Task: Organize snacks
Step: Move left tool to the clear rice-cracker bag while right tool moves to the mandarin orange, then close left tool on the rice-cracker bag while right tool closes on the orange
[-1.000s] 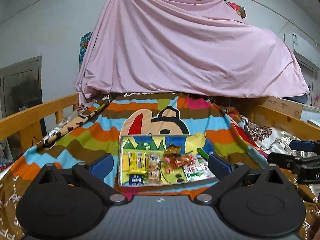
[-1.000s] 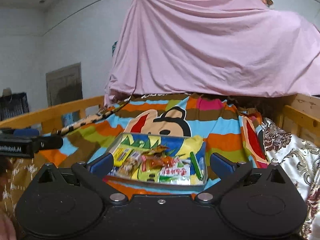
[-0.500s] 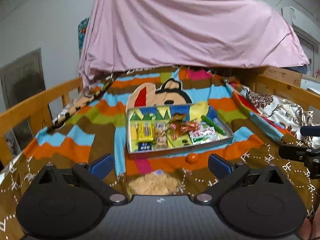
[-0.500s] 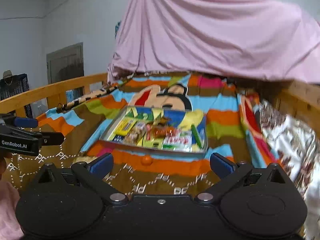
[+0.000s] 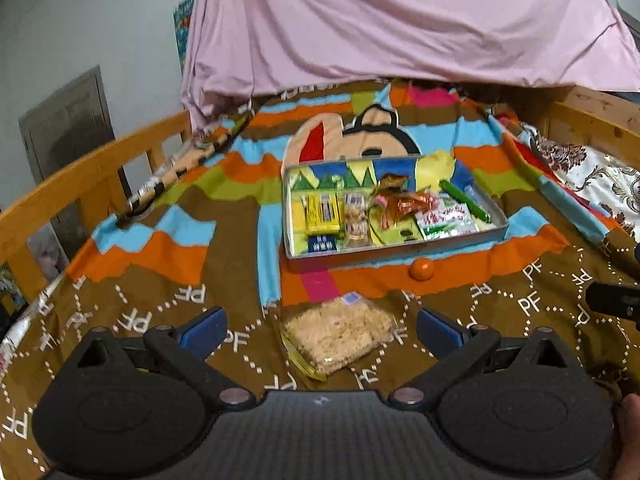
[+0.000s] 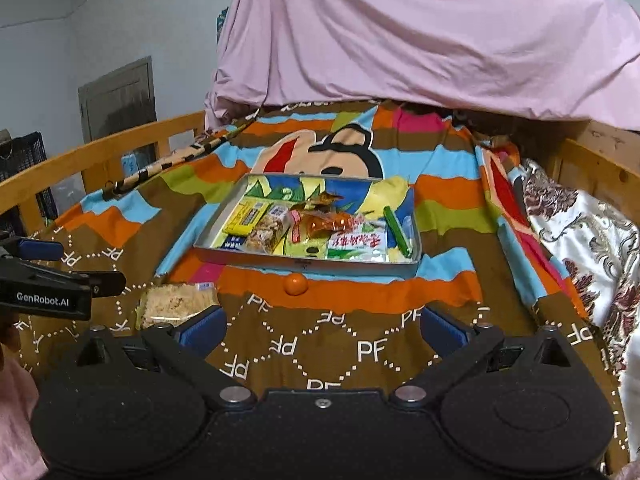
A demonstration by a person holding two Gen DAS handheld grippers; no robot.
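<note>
A shallow metal tray [image 5: 404,248] [image 6: 304,265] sits on the striped blanket and holds several snack packets: yellow, green, red and white ones. A clear bag of pale flaky snack [image 5: 338,332] [image 6: 172,305] lies on the blanket in front of the tray. A small orange ball [image 5: 422,269] [image 6: 296,283] lies just before the tray's front wall. My left gripper [image 5: 320,328] is open and empty, with the flaky bag between its fingers. My right gripper [image 6: 322,326] is open and empty over bare blanket, the bag beside its left finger.
The blanket [image 5: 168,280] covers a bed with wooden rails on the left [image 5: 80,176] and right [image 6: 600,176]. A pink sheet [image 5: 400,20] hangs behind. A patterned quilt [image 6: 580,232] lies at the right. The other gripper shows at each view's edge.
Both cameras have tilted down and pulled back. The flaky bag and the orange ball have come into view in front of the tray. Both grippers stay open.
</note>
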